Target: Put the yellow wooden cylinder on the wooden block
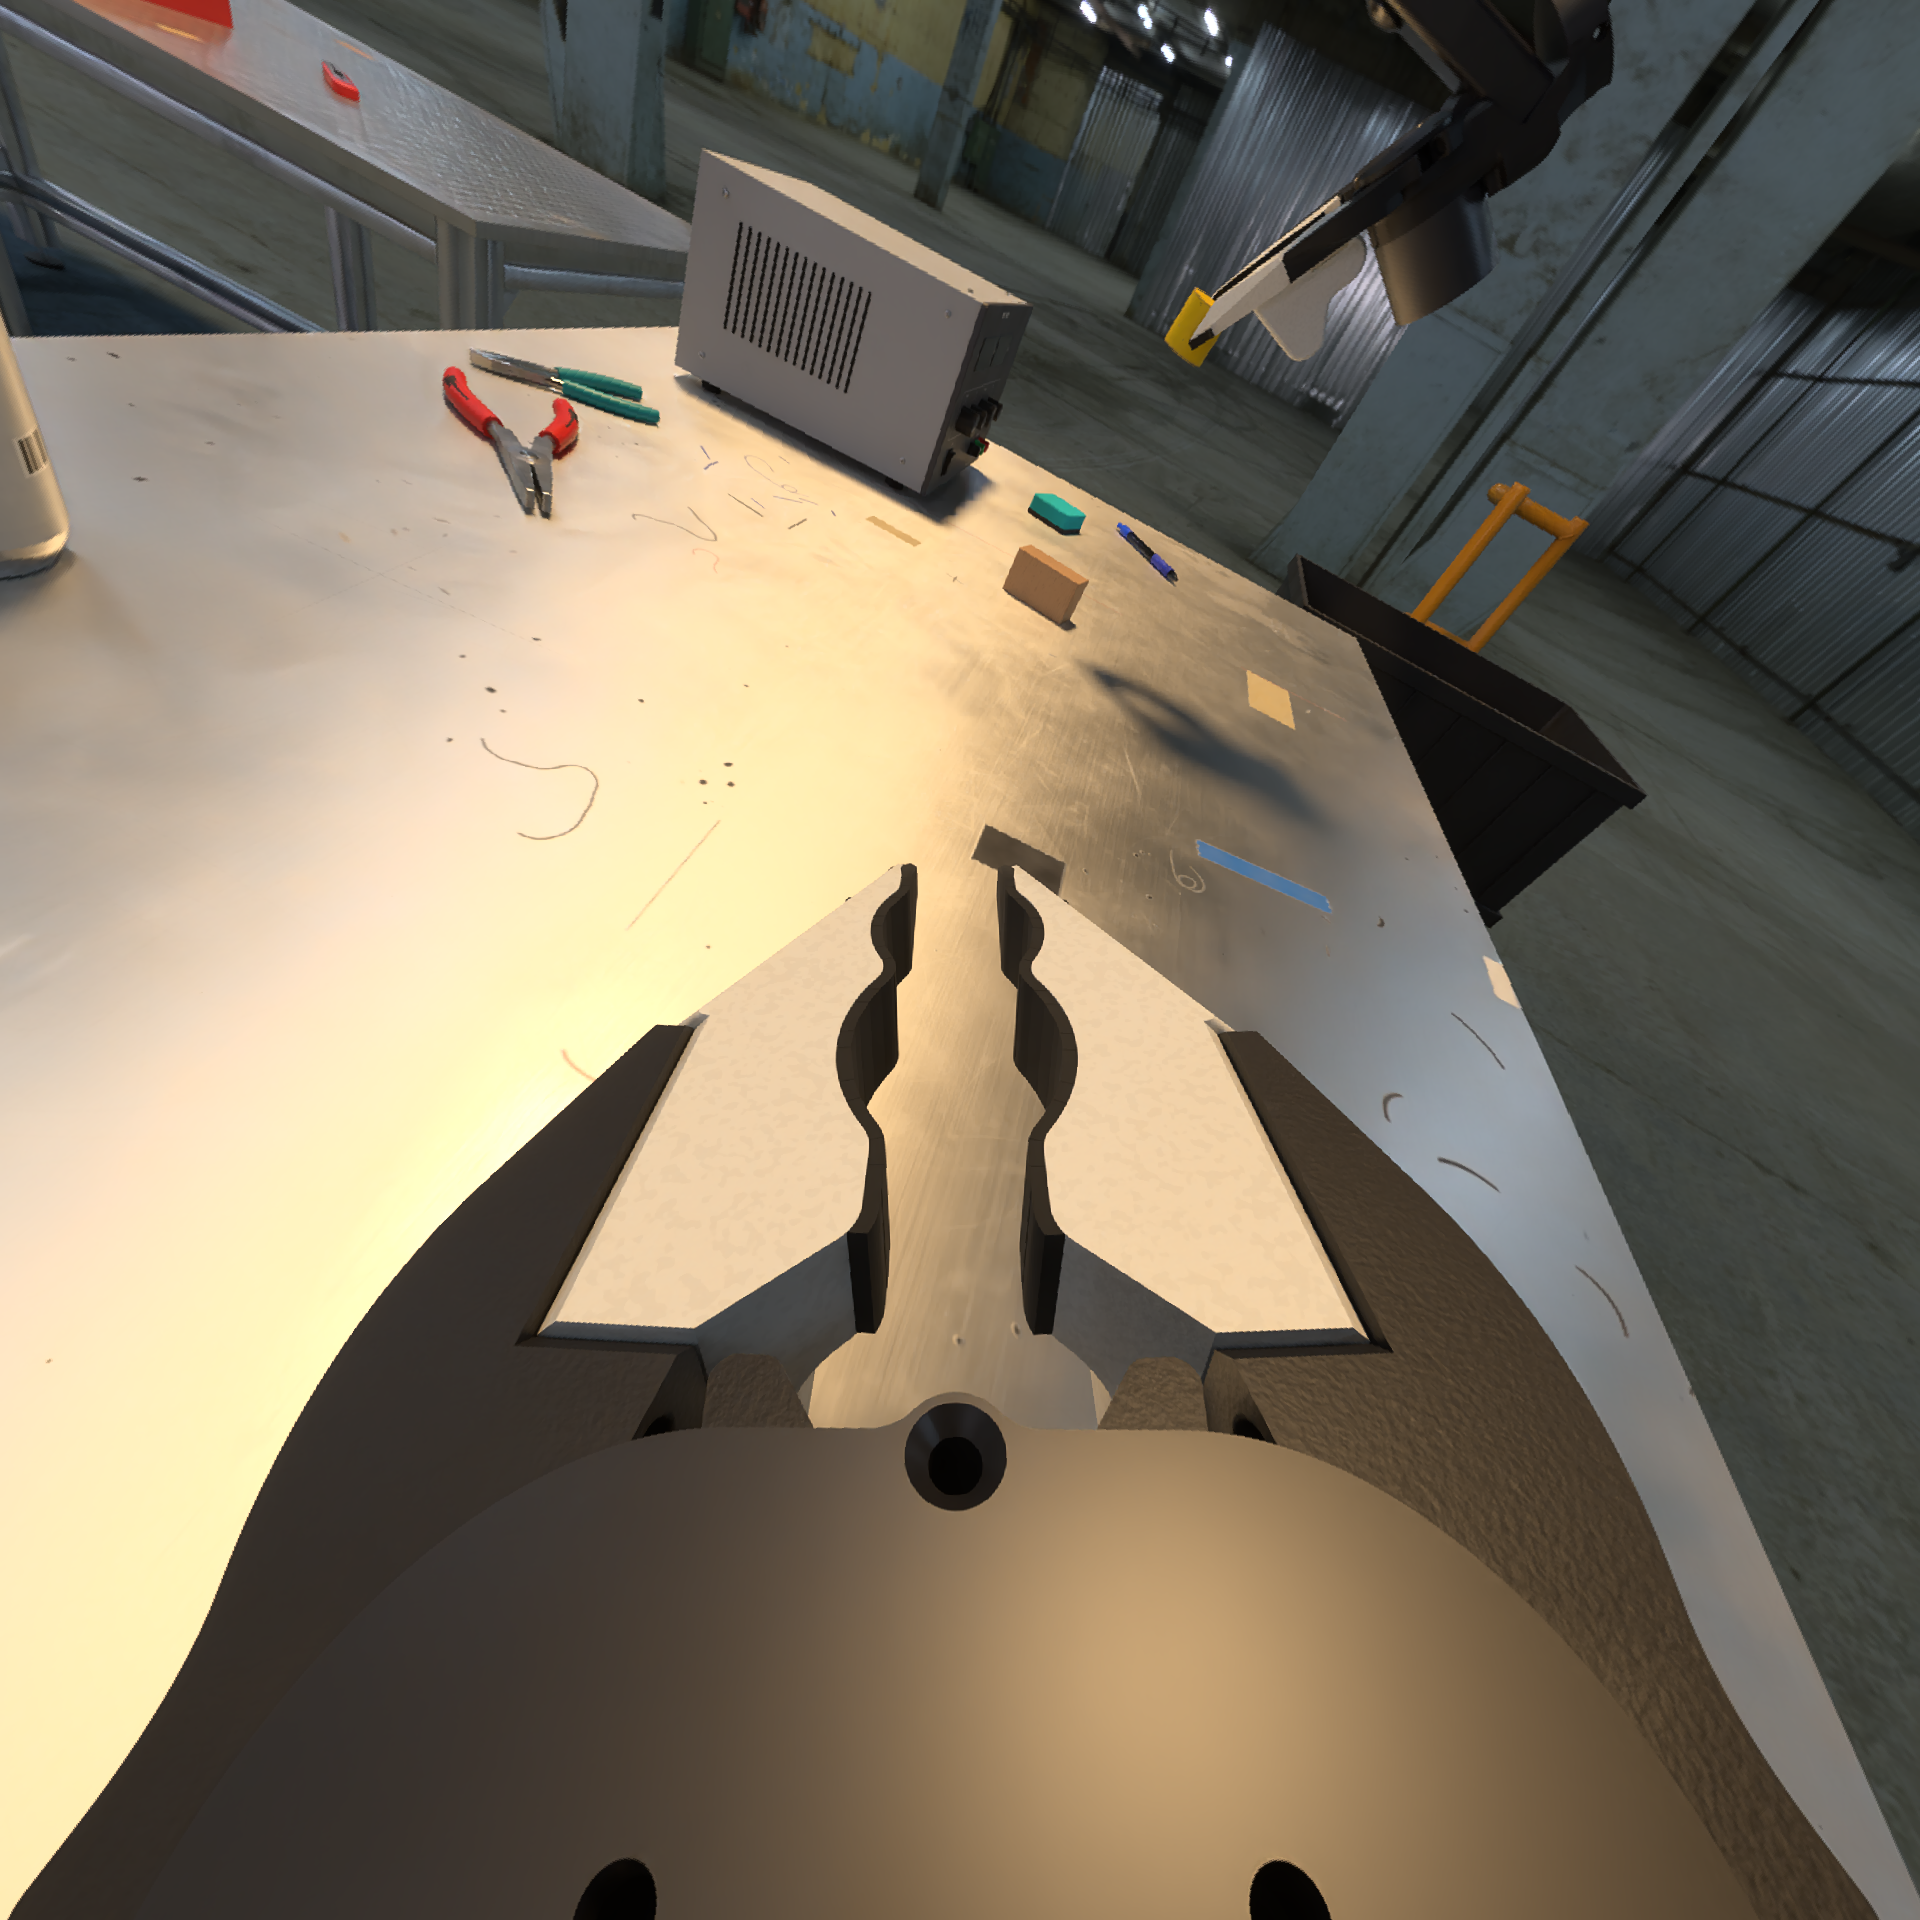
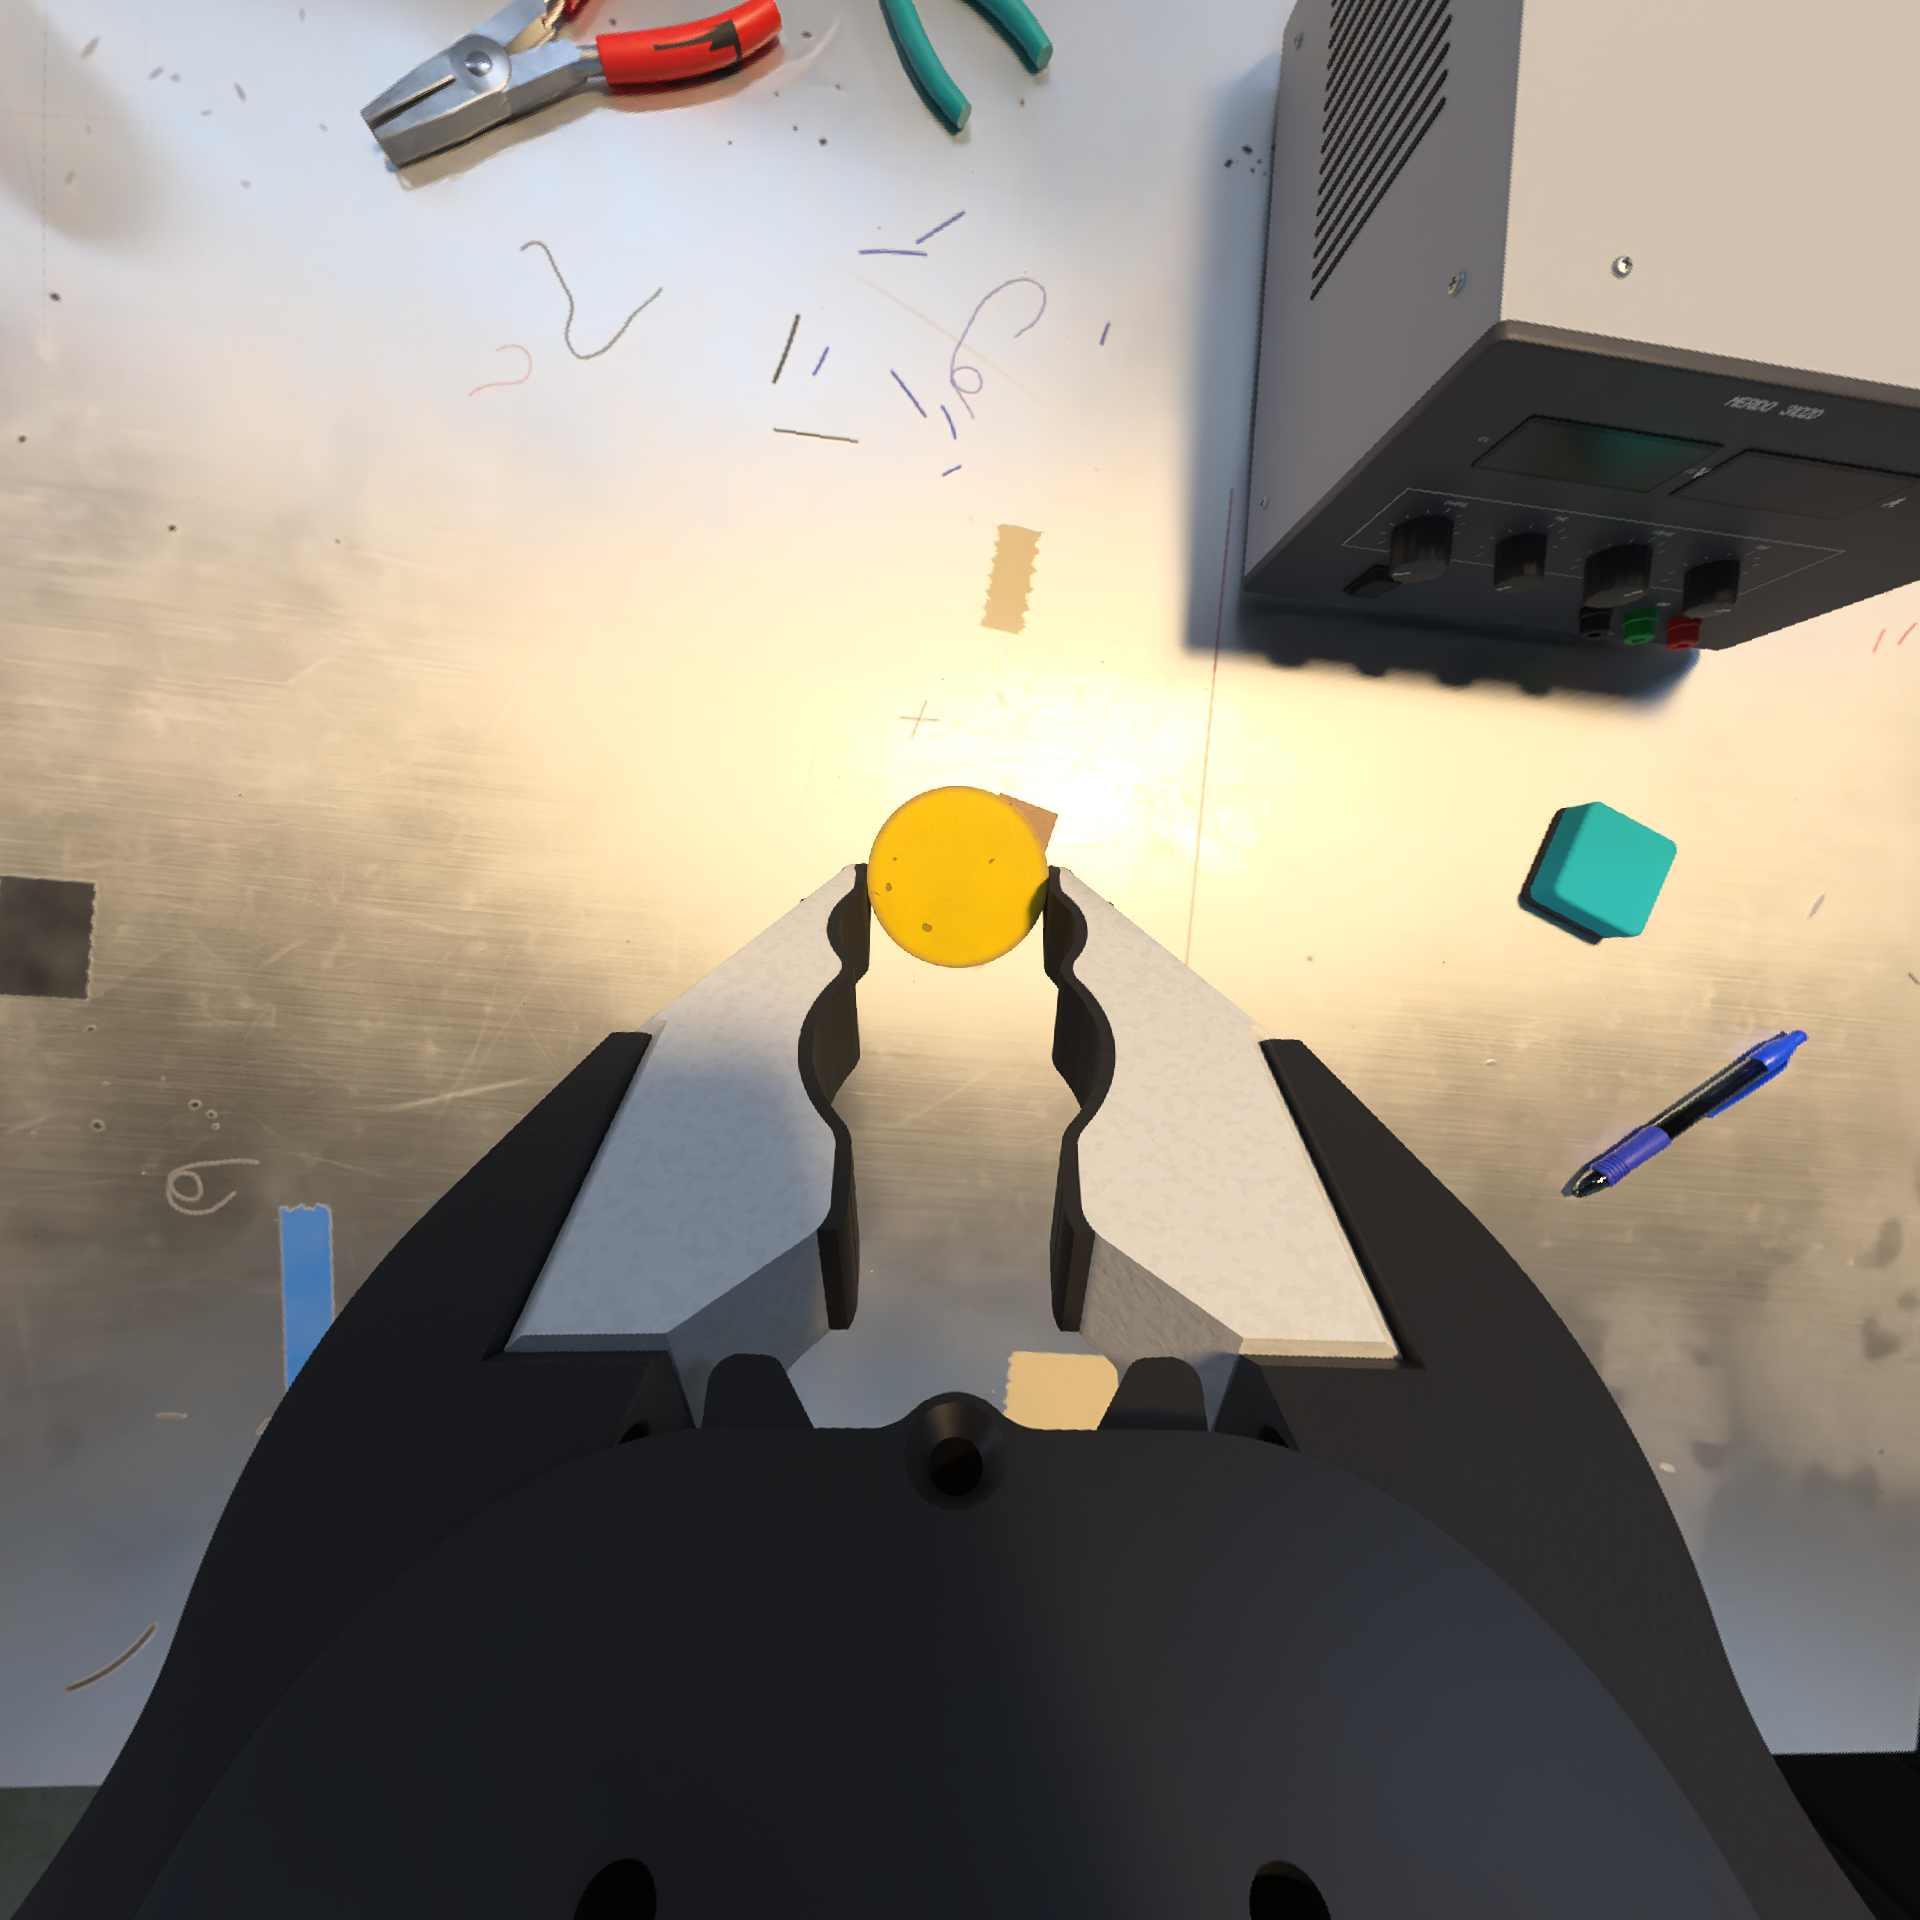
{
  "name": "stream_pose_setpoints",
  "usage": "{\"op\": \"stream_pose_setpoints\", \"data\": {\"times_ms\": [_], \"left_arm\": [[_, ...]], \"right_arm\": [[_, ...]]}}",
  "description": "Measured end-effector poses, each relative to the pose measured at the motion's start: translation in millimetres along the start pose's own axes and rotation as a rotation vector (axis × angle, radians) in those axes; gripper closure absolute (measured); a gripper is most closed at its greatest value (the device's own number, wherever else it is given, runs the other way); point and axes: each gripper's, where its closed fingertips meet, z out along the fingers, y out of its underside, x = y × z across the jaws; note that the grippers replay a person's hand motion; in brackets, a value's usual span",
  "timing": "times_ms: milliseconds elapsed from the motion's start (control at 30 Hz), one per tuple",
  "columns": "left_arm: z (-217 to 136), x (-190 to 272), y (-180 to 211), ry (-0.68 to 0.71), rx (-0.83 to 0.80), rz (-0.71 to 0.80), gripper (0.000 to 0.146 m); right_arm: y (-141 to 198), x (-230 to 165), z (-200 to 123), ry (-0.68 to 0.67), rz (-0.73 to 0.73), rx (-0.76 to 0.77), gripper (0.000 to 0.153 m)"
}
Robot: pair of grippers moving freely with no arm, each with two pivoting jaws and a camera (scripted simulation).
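A yellow wooden cylinder (image 2: pixel 956 876) is being gripped between the right gripper (image 2: pixel 957 883) fingers, hanging above a tan wooden block (image 1: pixel 1044 583) on the scratched metal desk (image 2: pixel 416 727). The left gripper (image 1: pixel 956 883) is hovering nearer, fingers narrowly parted and holding nothing.

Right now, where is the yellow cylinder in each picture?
Left wrist view: yellow cylinder is upper right, high above the table, pinched by the right gripper.
Right wrist view: it is in the centre, between the fingertips, end facing the camera.
Shared landmark: the grey box with vents.
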Motion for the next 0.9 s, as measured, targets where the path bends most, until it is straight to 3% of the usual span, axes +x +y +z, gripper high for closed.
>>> {"op": "stream_pose_setpoints", "data": {"times_ms": [900], "left_arm": [[0.9,-0.1,1.4,0.001,-0.006,-0.003,0.131]], "right_arm": [[3.5,0.3,3.7,-0.007,0.003,-0.019,0.120]]}}
